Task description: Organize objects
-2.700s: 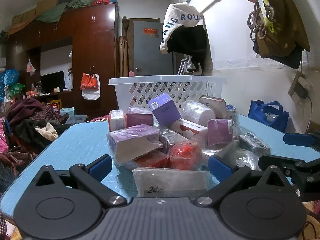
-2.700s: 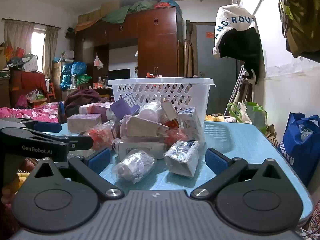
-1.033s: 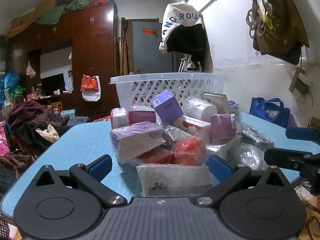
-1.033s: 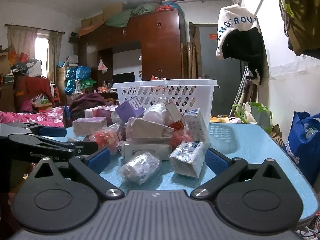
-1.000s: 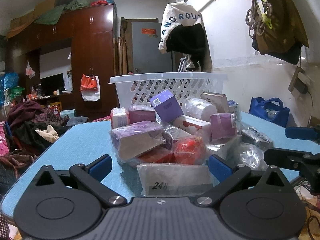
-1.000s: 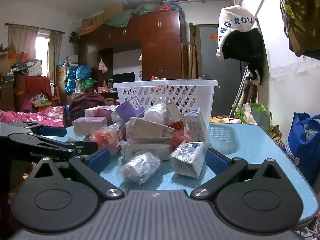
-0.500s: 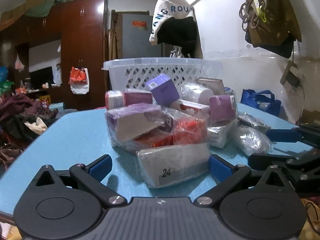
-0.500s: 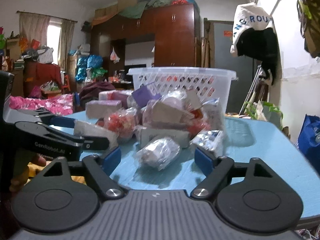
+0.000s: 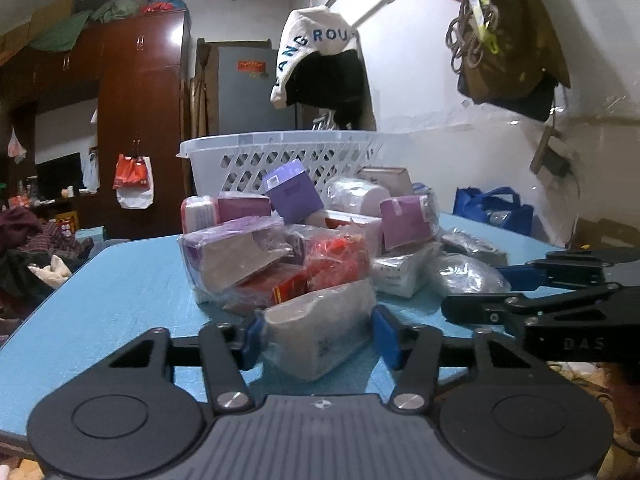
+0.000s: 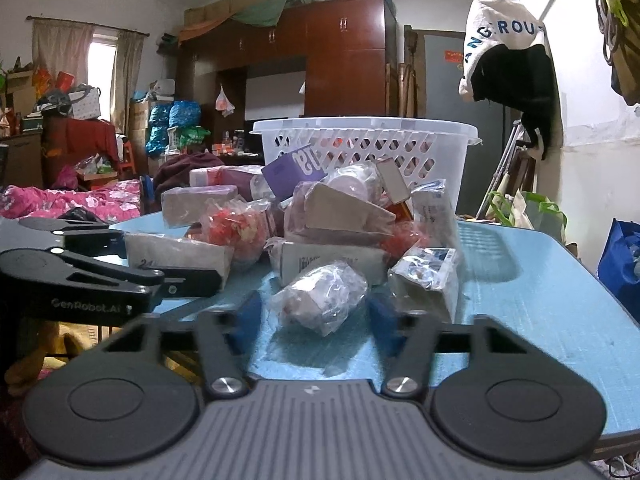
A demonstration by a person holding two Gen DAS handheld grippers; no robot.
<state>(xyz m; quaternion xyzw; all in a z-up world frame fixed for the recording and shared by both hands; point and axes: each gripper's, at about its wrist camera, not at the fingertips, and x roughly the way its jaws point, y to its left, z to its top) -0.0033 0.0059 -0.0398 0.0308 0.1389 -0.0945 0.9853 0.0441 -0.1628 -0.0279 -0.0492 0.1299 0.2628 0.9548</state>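
Observation:
A pile of plastic-wrapped boxes and packets (image 9: 296,240) lies on the blue table (image 9: 112,292) before a white lattice basket (image 9: 288,156). My left gripper (image 9: 316,340) is shut on a grey wrapped packet (image 9: 320,332) at the near edge of the pile. My right gripper (image 10: 316,316) has closed around a clear-wrapped roll (image 10: 320,300), its blue pads beside the wrap; firm contact is unclear. The left gripper with its packet also shows in the right wrist view (image 10: 132,268). The basket shows there too (image 10: 368,148).
A purple box (image 9: 292,190) and a red packet (image 9: 336,260) sit in the pile. A silver foil packet (image 10: 428,280) lies right of the roll. A blue bag (image 10: 620,256) stands past the table's right edge. Clothes hang on the wall (image 9: 320,72).
Both grippers have moved forward into the pile and closed: the left onto the grey packet, the right around the clear-wrapped roll. Both were wide open earlier.

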